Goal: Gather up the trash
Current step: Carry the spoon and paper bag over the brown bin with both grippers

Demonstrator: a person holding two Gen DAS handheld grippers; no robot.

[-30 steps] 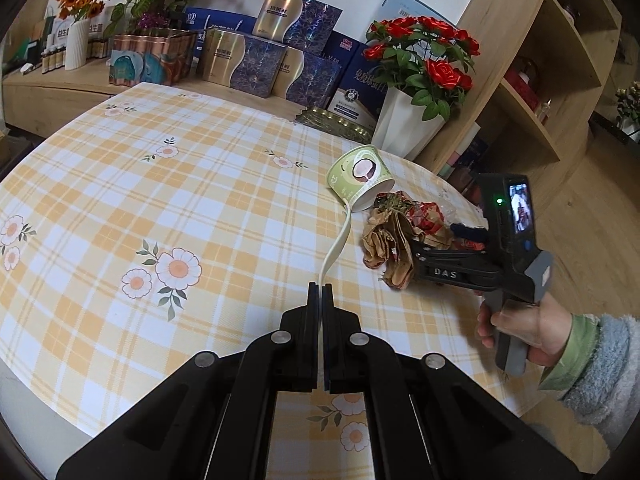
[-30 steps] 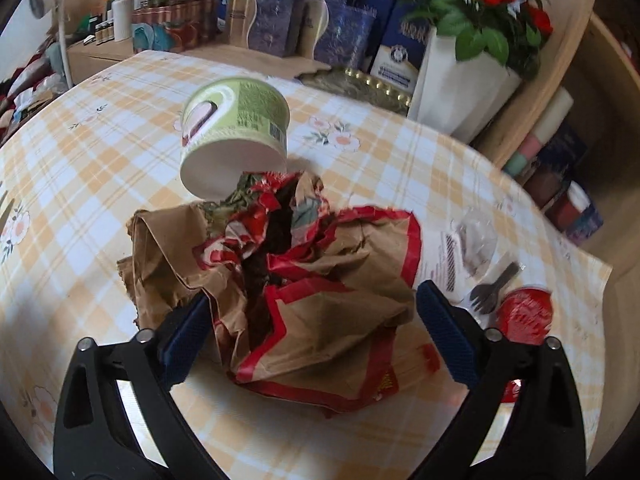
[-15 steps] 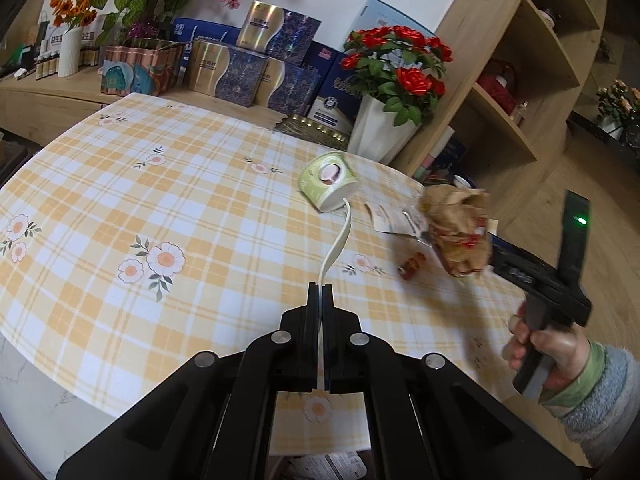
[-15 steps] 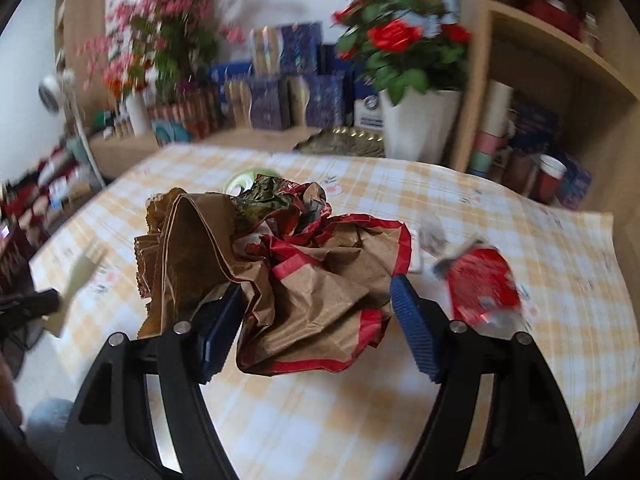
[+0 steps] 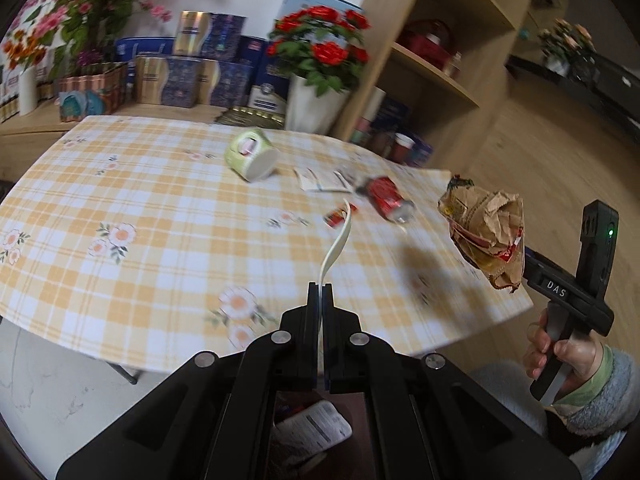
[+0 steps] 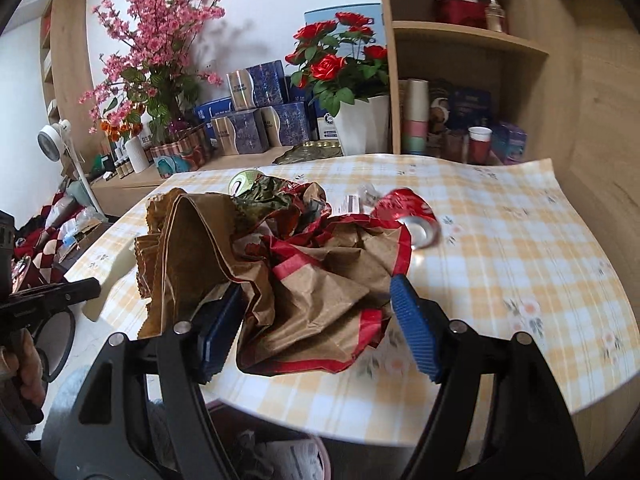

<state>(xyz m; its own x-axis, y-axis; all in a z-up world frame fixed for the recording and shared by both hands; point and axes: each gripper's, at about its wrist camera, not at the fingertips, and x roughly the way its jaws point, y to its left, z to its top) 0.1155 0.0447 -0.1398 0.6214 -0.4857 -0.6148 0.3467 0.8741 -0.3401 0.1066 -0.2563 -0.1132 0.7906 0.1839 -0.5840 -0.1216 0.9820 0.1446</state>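
L claw (image 5: 320, 292) has bare tablecloth (image 5: 168, 216) ahead and to its left, open room there. Ahead-right lie a small red packet (image 5: 338, 216), a paper slip (image 5: 322, 180) and a red can (image 5: 386, 199); further ahead a tipped green cup (image 5: 251, 155). Beyond those, flower pot (image 5: 316, 106) and boxes (image 5: 188, 80) wall off the far side. R claw (image 6: 316, 320) is blocked in front by the crumpled paper bag (image 6: 288, 264); table edge (image 6: 520, 412) right of it is bare.

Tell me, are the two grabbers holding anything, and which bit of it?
Yes. The left gripper pinches the end of a thin white curled strip. The right gripper squeezes the crumpled brown-and-red paper bag around its middle.
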